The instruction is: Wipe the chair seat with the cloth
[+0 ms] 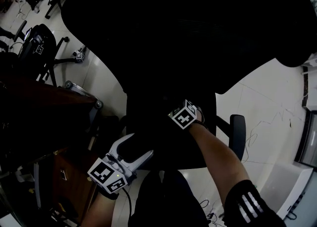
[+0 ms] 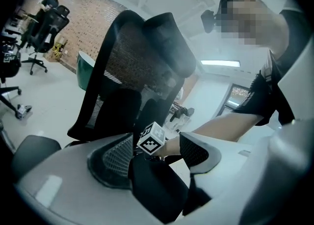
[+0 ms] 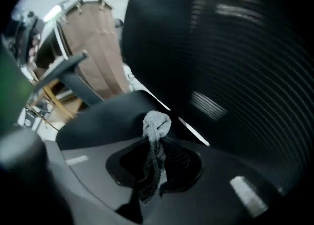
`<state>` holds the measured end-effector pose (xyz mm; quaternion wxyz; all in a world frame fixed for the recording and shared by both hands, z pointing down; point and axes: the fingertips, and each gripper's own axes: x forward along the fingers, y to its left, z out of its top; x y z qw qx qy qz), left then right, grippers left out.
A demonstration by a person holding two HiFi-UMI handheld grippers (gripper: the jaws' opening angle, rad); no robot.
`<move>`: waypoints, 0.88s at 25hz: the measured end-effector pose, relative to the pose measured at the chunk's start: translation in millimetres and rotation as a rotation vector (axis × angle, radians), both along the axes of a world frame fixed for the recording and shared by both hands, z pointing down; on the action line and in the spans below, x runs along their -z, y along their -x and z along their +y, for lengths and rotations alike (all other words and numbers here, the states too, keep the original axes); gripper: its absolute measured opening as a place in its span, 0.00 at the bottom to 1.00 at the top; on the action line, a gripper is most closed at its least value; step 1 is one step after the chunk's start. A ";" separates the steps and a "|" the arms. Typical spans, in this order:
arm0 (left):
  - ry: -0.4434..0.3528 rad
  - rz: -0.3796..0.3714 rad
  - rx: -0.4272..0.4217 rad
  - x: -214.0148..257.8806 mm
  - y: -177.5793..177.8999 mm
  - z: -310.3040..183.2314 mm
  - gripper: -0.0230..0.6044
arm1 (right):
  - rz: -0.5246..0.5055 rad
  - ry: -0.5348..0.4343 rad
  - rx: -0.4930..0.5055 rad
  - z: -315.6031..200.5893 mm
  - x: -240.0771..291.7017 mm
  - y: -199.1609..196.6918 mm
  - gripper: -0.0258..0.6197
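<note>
The white tile floor [image 1: 267, 107] lies under a black chair [image 1: 198, 32]. Its back [image 2: 132, 57] is see-through mesh. The left gripper [image 1: 136, 149] has white jaws set wide, clamped on the near edge of the black seat [image 1: 148, 122]. The right gripper [image 3: 154, 170] pinches a bunched, knitted grey cloth [image 3: 156, 126] over the seat, close to the back.

Black chair seat [image 3: 103, 118]; pale grey cloth [image 3: 156, 123] with a mesh pattern.
</note>
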<state>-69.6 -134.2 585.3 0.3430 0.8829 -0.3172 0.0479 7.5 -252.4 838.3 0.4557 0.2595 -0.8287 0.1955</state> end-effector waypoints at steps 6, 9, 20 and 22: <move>0.009 -0.021 0.054 -5.3 26.5 13.2 0.55 | -0.115 0.052 0.138 24.1 -0.5 133.4 0.13; 0.012 -0.020 0.073 -9.8 36.4 18.9 0.55 | -0.079 0.073 0.197 39.6 -20.9 156.4 0.13; 0.044 0.016 0.050 -13.4 15.3 27.7 0.55 | 0.158 0.103 0.157 66.9 -64.4 15.1 0.13; 0.043 0.030 0.023 -10.8 2.1 27.2 0.55 | 0.222 0.105 0.141 71.7 -65.9 -33.7 0.13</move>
